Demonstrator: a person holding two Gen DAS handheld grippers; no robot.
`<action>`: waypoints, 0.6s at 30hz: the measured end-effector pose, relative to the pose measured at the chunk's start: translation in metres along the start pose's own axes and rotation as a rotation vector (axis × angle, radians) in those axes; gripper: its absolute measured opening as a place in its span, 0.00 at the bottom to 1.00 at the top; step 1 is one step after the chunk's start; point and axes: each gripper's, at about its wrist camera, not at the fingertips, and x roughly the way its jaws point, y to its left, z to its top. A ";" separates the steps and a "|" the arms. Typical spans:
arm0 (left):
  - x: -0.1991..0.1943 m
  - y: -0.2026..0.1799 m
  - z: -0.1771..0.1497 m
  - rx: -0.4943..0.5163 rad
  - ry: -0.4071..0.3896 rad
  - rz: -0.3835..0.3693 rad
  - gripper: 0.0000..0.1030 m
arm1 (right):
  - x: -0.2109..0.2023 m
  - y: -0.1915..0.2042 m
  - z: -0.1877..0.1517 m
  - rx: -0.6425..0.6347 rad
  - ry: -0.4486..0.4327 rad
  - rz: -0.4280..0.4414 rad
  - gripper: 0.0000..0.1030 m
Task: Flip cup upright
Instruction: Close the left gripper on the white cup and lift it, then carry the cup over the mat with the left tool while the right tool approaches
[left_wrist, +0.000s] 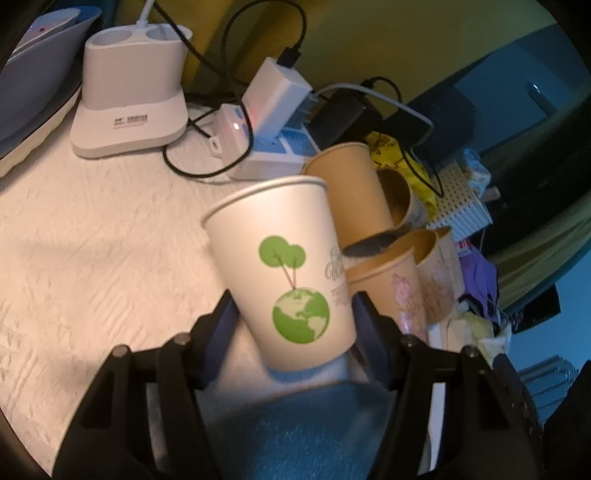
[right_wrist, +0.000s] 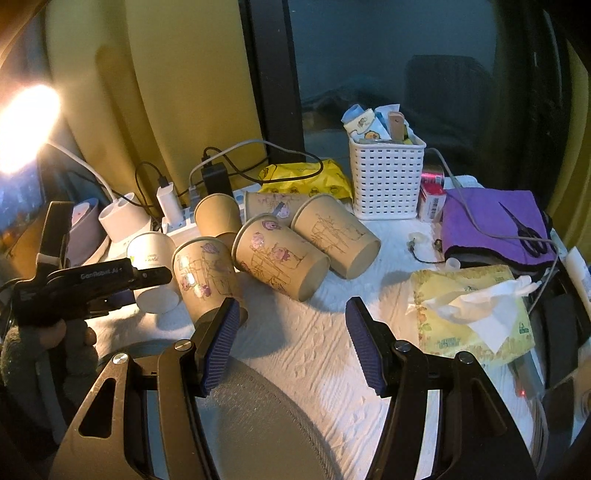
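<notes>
A white paper cup (left_wrist: 284, 273) with a green tree and globe print stands between the fingers of my left gripper (left_wrist: 293, 314), mouth up and tilted a little left. The pads sit at its lower sides and appear to hold it just above the white cloth. The same cup (right_wrist: 153, 266) shows in the right wrist view, with my left gripper (right_wrist: 147, 277) across it. Several brown paper cups (right_wrist: 280, 254) lie on their sides beside it. My right gripper (right_wrist: 291, 332) is open and empty over the cloth, in front of the brown cups.
A white charging dock (left_wrist: 129, 96), a power strip (left_wrist: 273, 147) with plugs and cables stand behind. A white basket (right_wrist: 386, 177), purple cloth with scissors (right_wrist: 491, 225) and a tissue pack (right_wrist: 469, 314) lie at the right. A lamp glares at left.
</notes>
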 end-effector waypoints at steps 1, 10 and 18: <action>-0.004 0.000 -0.002 0.011 -0.002 -0.006 0.62 | -0.002 0.001 -0.001 0.003 -0.001 -0.002 0.61; -0.049 -0.007 -0.024 0.156 -0.068 -0.034 0.62 | -0.024 0.016 -0.014 0.009 -0.015 -0.019 0.61; -0.094 -0.018 -0.059 0.337 -0.137 -0.071 0.62 | -0.050 0.034 -0.032 0.005 -0.037 -0.029 0.61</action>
